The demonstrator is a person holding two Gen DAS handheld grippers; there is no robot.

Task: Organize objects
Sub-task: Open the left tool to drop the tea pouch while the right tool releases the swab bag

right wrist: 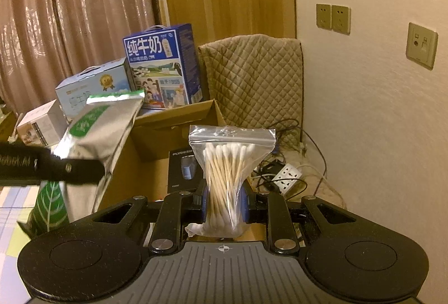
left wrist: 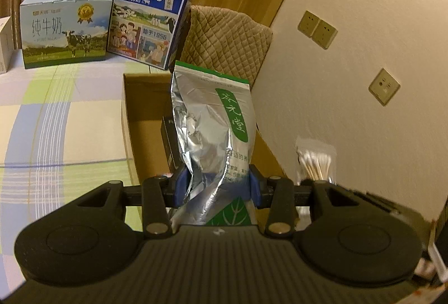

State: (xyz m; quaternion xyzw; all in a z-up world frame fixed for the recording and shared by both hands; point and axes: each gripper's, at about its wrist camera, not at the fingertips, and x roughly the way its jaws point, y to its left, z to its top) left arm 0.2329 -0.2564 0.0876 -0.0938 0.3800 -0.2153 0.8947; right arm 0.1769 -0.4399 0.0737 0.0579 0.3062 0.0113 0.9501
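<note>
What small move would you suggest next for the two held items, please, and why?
Probably carry both on over the open cardboard box before releasing: the left gripper grips the foil pouch, the right gripper the cotton swab bag, short of it.

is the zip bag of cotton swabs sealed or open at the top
Sealed, as far as it shows: the zip strip of the cotton swab bag runs flat and straight across its top, with no gap. The right hand-held gripper pinches its lower half.

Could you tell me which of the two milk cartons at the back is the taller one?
The dark blue milk carton, standing on the right, is taller; the pale blue carton with the gold medal sits lower and wider to its left.
</note>
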